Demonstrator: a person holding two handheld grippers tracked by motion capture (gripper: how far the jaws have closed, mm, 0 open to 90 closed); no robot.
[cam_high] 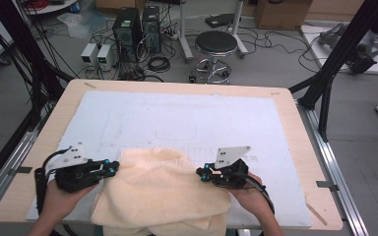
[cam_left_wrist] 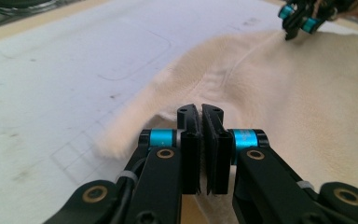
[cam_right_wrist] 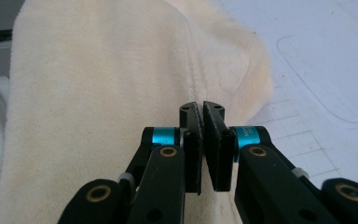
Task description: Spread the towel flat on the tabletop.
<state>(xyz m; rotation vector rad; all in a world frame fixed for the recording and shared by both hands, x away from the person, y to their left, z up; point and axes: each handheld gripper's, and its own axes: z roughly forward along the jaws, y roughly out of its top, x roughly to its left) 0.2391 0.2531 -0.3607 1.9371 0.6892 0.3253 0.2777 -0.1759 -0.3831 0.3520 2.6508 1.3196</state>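
A cream towel (cam_high: 162, 191) lies rumpled and partly folded on the white mat (cam_high: 177, 118), hanging over the table's near edge. My left gripper (cam_high: 112, 168) is at the towel's left edge, level with the table. In the left gripper view the jaws (cam_left_wrist: 200, 112) are pressed together with towel cloth (cam_left_wrist: 284, 93) pinched low between them. My right gripper (cam_high: 201, 173) is at the towel's right side, pointing left. Its jaws (cam_right_wrist: 200, 108) are closed on a fold of the towel (cam_right_wrist: 98, 93). The right gripper (cam_left_wrist: 298, 21) also appears far off in the left gripper view.
The mat covers most of the wooden table (cam_high: 54, 128) and carries faint drawn outlines and a grid. Beyond the table stand a round stool (cam_high: 215, 46), computer towers (cam_high: 128, 27) and floor cables. A black frame post (cam_high: 334, 54) rises at the right.
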